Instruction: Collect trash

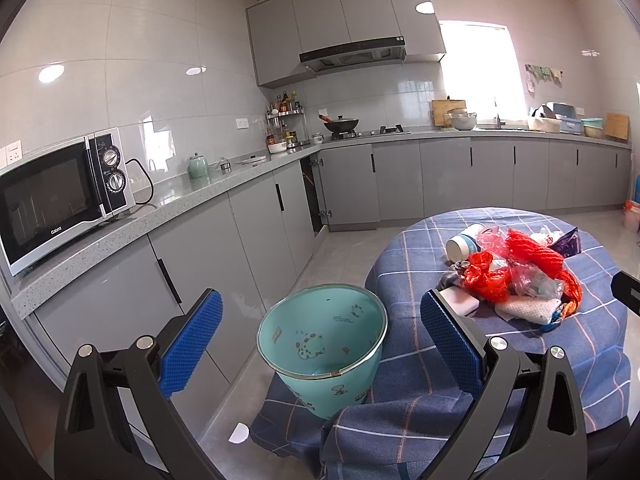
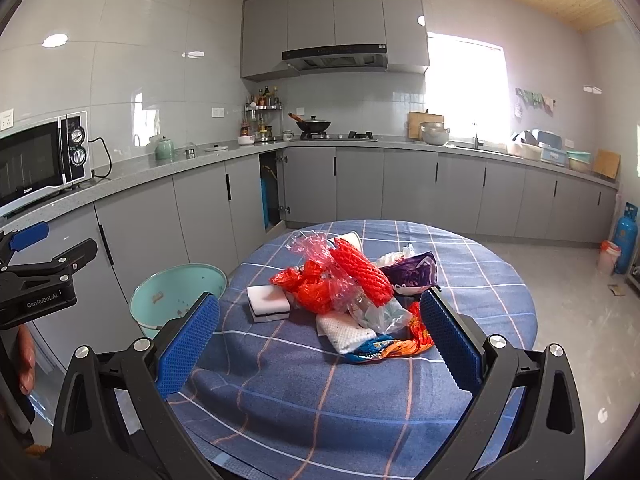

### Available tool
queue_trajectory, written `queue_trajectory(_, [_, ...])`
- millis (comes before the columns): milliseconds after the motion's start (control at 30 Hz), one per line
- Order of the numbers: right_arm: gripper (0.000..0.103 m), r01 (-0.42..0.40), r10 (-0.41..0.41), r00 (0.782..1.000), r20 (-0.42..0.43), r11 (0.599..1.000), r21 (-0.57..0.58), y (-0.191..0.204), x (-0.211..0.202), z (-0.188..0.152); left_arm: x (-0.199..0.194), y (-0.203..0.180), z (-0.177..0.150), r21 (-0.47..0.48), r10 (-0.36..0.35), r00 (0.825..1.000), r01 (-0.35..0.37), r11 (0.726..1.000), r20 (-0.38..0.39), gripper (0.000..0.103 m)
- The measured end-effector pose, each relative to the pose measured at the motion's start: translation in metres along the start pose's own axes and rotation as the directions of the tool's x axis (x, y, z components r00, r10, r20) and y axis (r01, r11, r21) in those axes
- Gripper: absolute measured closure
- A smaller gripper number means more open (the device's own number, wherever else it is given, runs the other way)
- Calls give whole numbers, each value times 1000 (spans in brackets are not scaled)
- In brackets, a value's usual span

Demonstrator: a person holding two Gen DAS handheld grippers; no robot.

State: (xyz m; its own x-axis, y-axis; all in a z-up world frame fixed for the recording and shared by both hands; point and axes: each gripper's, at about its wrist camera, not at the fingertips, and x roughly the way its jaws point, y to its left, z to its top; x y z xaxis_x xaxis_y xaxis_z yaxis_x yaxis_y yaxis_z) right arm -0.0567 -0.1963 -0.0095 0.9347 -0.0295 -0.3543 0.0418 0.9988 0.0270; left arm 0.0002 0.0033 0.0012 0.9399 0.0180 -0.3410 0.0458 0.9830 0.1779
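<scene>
We see the round counter under a blue checked cloth, with the teal bin on the floor just beside its left edge. The trash pile sits mid-counter: red net, clear plastic, white sponge, wrappers. Left hand-held gripper spread wide over the bin, right hand-held gripper spread wide just short of the pile, both holding nothing

Open bin mouth ahead, litter heap to the right

Left gripper faces the unobstructed bin; trash pile crowds the tabletop before the right gripper.
</scene>
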Motion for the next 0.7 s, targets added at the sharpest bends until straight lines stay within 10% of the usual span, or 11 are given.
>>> queue_trajectory(700, [4, 3, -3, 1000, -1, 1000, 0, -1, 1, 0, -1, 1, 1, 4, -1, 1000, 1, 1000, 8, 5])
